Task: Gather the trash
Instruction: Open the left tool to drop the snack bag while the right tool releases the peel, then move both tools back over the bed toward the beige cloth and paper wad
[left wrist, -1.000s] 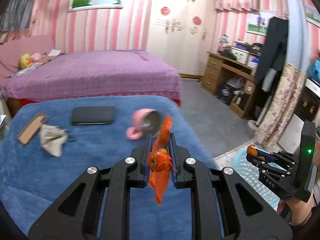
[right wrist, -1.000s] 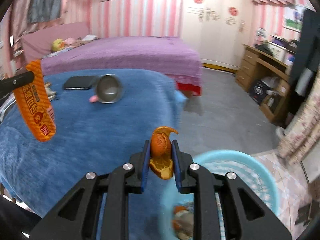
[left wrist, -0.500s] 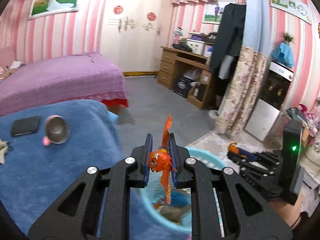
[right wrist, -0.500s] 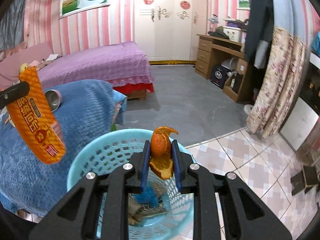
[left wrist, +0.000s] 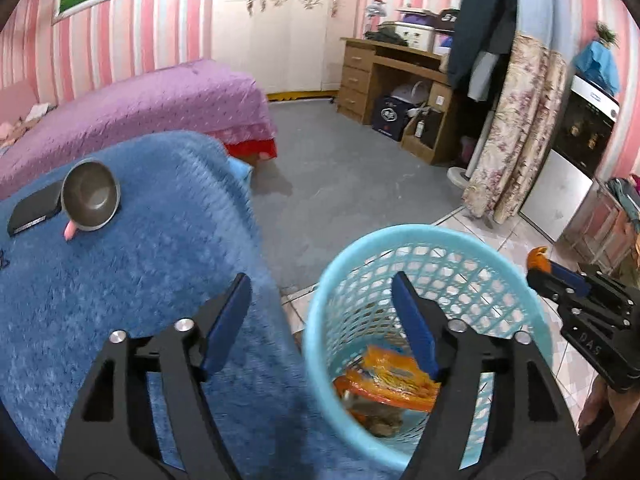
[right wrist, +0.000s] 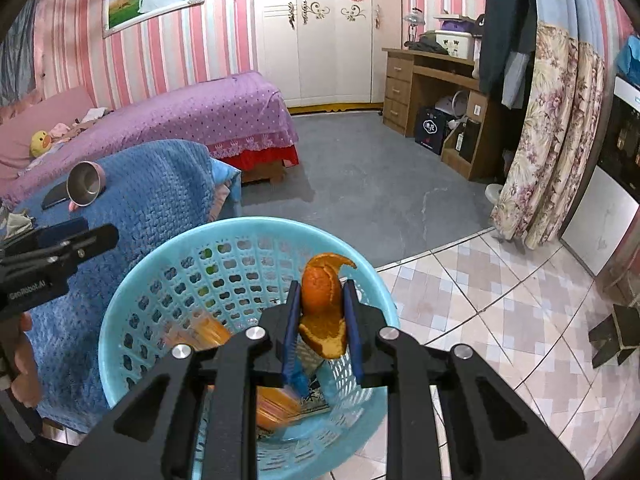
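Note:
A light blue mesh trash basket (left wrist: 432, 240) stands on the tiled floor beside the blue blanket. My left gripper (left wrist: 320, 286) is open and empty above its left rim. The orange snack wrapper (left wrist: 390, 380) lies inside the basket on other trash. My right gripper (right wrist: 322, 294) is shut on an orange peel (right wrist: 322, 304) and holds it over the basket (right wrist: 132, 296), above the wrapper (right wrist: 208, 334). The right gripper also shows at the right in the left wrist view (left wrist: 538, 266).
The blue blanket (left wrist: 120, 280) carries a metal cup with a pink handle (left wrist: 90, 196) and a black case (left wrist: 34, 210). A purple bed (right wrist: 192, 112) lies behind. A floral curtain (right wrist: 552, 140) and wooden desk (right wrist: 428, 84) stand to the right.
My left gripper has opened and the orange wrapper has dropped into the basket. Both grippers have moved closer over the basket. The right gripper still holds the peel.

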A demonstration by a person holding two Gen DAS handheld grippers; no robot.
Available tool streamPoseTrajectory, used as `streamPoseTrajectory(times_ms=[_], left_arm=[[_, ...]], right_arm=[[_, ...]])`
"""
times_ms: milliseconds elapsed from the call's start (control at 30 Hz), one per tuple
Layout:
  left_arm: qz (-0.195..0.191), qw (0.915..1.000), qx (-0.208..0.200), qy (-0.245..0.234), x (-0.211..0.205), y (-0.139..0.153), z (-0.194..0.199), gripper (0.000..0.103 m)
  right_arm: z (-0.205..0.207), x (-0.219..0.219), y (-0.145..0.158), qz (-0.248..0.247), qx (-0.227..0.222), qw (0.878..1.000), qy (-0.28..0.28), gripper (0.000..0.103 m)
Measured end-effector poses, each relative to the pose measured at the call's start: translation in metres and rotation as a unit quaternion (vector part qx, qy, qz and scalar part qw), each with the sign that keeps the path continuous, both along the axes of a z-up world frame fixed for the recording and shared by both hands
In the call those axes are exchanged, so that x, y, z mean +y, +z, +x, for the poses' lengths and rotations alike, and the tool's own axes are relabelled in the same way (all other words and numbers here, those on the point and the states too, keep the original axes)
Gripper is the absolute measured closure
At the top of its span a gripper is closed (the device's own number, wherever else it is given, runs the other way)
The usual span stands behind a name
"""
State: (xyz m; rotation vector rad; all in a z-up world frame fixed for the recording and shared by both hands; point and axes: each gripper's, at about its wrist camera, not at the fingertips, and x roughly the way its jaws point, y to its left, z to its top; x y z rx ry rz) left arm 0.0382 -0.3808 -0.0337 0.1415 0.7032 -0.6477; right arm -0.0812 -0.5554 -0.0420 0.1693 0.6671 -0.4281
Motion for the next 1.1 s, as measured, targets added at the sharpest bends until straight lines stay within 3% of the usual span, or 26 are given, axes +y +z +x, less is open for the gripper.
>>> streamPoseTrajectory(times_ms=[100, 267, 300, 333, 400, 467, 600, 867, 1100], left_arm=[[-0.003, 0.9993, -0.022, 0.029, 0.018, 0.003, 0.005, 0.011], [0.015, 0.9975, -0.047, 0.051, 0.046, 0.006, 0.01, 0.008], [0.015, 0.9973, -0.048, 0.055, 0.05, 0.007, 0.01, 0.007], [0.014, 0.9969, -0.049, 0.06, 0.057, 0.008, 0.011, 0.006], [0.011, 0.9964, -0.048, 0.069, 0.071, 0.011, 0.014, 0.006], [0.009, 0.996, -0.047, 0.075, 0.085, 0.012, 0.015, 0.006], [0.005, 0.9953, -0.043, 0.086, 0.115, 0.017, 0.017, 0.006], [-0.006, 0.9918, -0.046, 0.119, 0.182, 0.034, 0.02, 0.006], [-0.004, 0.987, -0.043, 0.155, 0.248, 0.045, 0.045, 0.005]], right_arm=[[0.003, 0.006, 0.002, -0.007, -0.004, 1.0, 0.0, 0.081], [0.014, 0.019, 0.0, -0.024, -0.002, 1.0, -0.004, 0.079], [0.015, 0.021, 0.0, -0.026, -0.002, 1.0, -0.005, 0.072], [0.016, 0.022, 0.0, -0.027, -0.002, 1.0, -0.006, 0.053], [0.017, 0.028, 0.003, -0.039, -0.008, 0.999, -0.016, 0.025], [0.018, 0.033, 0.005, -0.043, -0.006, 0.999, -0.015, 0.023], [0.018, 0.044, 0.013, -0.055, -0.008, 0.998, -0.026, 0.007], [0.032, 0.088, 0.035, -0.037, -0.03, 0.999, -0.005, 0.005], [0.068, 0.148, 0.043, -0.026, -0.036, 0.998, 0.039, 0.005]])
